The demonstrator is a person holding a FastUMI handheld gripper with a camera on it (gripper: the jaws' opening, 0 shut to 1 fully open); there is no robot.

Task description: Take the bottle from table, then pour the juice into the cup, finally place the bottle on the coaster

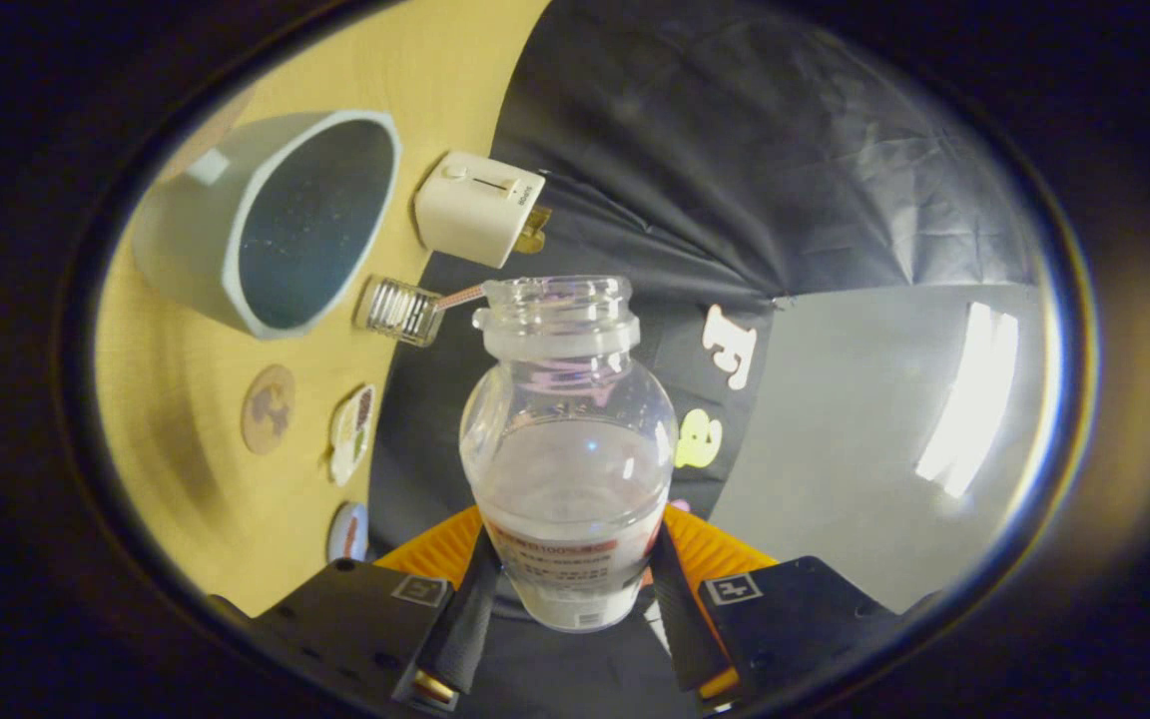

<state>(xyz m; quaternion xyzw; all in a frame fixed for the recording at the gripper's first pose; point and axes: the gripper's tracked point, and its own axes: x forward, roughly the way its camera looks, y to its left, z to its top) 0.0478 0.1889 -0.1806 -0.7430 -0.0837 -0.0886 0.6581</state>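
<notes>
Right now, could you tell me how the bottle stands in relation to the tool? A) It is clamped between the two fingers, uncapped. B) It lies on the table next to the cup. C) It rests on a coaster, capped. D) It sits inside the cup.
A: the bottle sits between both fingers of the tool, which press its lower sides, and its mouth is open with no cap.
</notes>
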